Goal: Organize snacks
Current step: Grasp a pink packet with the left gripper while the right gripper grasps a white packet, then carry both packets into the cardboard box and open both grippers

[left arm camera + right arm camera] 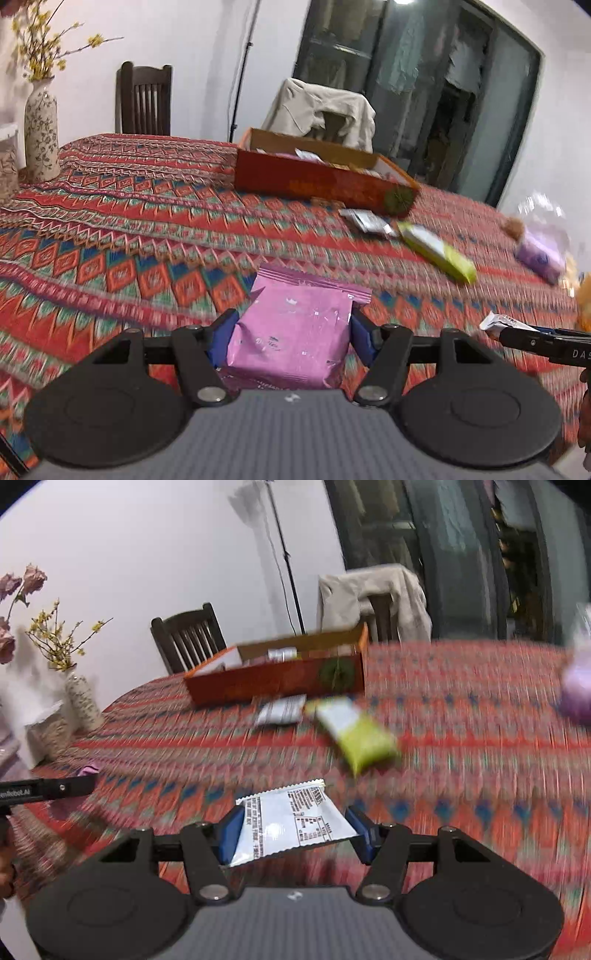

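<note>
My left gripper (pixel 291 332) is shut on a pink snack packet (pixel 295 332) and holds it above the patterned tablecloth. My right gripper (pixel 295 830) is shut on a white snack packet (pixel 291 821) with printed text; it also shows at the right edge of the left wrist view (pixel 498 323). An open orange box (pixel 321 181) with a few packets inside sits at the far side of the table; it also shows in the right wrist view (pixel 277 675). In front of it lie a green-and-white packet (pixel 439 251) (pixel 354 734) and a small white packet (pixel 365 219) (pixel 280 710).
A purple packet (pixel 539 254) and a clear bag lie at the right. A patterned vase (pixel 41 129) with yellow flowers stands at the far left beside a jar. Two chairs (pixel 146 99) stand behind the table, one draped with a beige jacket (pixel 325 107).
</note>
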### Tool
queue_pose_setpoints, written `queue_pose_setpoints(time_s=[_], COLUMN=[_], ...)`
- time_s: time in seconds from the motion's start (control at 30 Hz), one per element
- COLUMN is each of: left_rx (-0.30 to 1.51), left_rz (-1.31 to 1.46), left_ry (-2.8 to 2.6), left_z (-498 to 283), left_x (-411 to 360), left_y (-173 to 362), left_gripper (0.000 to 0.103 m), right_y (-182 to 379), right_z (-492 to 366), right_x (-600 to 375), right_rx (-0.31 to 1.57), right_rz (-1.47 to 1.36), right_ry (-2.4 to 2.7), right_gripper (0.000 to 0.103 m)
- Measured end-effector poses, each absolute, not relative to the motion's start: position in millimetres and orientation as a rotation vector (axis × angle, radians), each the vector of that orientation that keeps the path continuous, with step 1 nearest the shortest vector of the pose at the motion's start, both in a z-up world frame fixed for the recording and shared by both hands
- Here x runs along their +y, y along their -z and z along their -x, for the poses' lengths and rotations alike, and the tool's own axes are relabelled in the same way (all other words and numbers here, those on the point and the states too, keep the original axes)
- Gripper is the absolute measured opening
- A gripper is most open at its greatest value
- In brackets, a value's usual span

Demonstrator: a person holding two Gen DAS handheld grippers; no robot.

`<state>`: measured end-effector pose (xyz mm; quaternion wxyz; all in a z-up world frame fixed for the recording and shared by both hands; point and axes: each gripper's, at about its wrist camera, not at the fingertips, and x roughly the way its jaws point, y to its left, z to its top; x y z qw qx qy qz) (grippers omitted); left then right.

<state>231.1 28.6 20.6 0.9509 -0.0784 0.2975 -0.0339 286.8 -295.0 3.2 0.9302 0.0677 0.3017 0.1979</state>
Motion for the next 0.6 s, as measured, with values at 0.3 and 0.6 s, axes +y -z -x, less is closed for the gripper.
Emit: queue_pose_setpoints(time_s=[0.3,0.6], left_rx=[0.607,0.601], left_rz=[0.133,0.14], left_ry=[0.099,0.089], left_z=[-194,-196], left_x=[7,8], left_y=[-22,-23], left_gripper=[0.064,0.064], right_y=[11,6], right_z=[-222,-219], right_x=[-302,-308], right_rx=[0.627,0.595], right_rz=[-0.175,-0.197], right_ry=[-0.424,-0.421], right_gripper=[0.059,0.059])
